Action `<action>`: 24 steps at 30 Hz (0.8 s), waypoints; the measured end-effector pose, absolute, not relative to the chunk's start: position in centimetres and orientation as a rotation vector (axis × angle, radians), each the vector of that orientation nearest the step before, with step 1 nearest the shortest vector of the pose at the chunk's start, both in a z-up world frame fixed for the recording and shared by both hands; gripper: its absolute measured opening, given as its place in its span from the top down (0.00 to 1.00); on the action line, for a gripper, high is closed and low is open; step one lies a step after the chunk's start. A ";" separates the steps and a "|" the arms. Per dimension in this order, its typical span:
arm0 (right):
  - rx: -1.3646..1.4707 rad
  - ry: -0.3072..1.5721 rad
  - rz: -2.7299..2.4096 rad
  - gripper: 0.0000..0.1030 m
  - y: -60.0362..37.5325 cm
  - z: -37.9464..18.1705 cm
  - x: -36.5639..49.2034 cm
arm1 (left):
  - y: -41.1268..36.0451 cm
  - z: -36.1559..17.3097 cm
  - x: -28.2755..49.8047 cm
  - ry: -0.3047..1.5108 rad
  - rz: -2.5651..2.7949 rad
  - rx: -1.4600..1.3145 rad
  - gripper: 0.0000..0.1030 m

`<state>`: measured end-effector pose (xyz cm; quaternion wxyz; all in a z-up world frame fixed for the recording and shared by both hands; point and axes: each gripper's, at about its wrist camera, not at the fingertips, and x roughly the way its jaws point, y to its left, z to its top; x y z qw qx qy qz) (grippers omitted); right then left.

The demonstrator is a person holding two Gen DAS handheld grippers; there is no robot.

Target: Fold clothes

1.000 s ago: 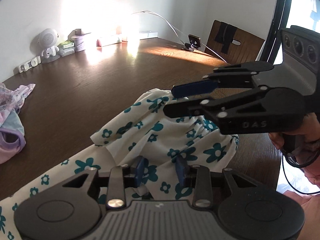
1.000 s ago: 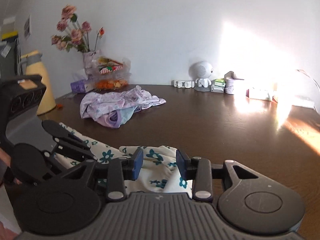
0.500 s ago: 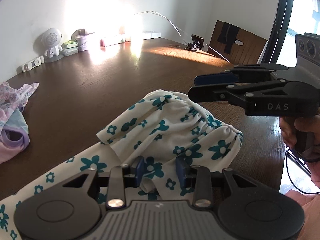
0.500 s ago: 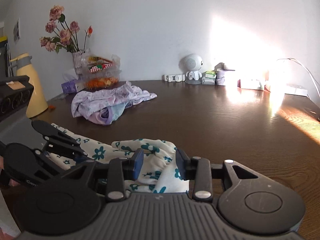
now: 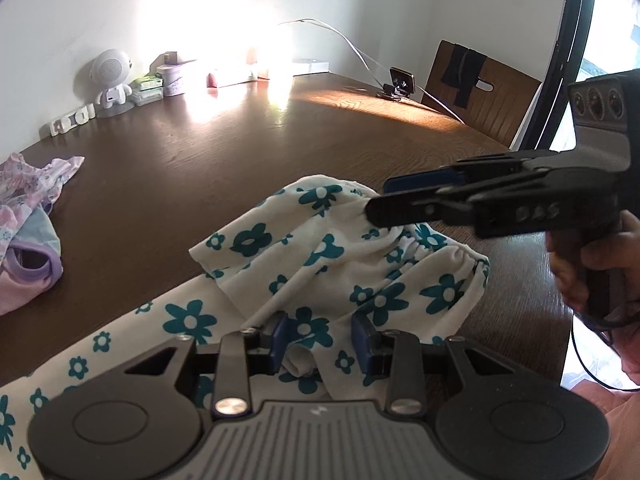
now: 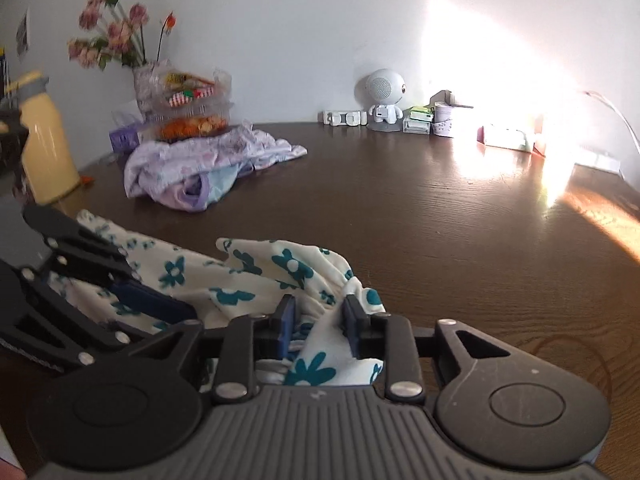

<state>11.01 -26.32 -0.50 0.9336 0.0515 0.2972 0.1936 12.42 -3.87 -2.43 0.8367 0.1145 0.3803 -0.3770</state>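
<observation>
A white garment with teal flowers (image 5: 320, 256) lies bunched on the dark wooden table (image 5: 192, 168), its gathered waistband toward the right; it also shows in the right wrist view (image 6: 256, 276). My left gripper (image 5: 320, 338) is open, its blue pads either side of a fold of the cloth at the near edge. My right gripper (image 6: 316, 326) is open too, with the waistband cloth between its pads. In the left wrist view the right gripper (image 5: 380, 202) reaches in from the right over the waistband.
A heap of lilac and pale blue clothes (image 6: 200, 168) lies at the far left. A yellow bottle (image 6: 44, 140), flowers in a vase (image 6: 116, 44), snack containers (image 6: 192, 112), a white robot speaker (image 6: 384, 96) and small boxes line the wall. A chair (image 5: 480, 92) stands beyond the table's right end.
The right gripper has come down lower onto the waistband, and its jaws have narrowed around the cloth. The left gripper has stayed by the near fold.
</observation>
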 end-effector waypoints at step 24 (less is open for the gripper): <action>0.775 0.756 0.365 0.73 -30.8 -5.7 9.9 | -4.2 -2.8 14.0 0.811 -0.832 0.317 0.69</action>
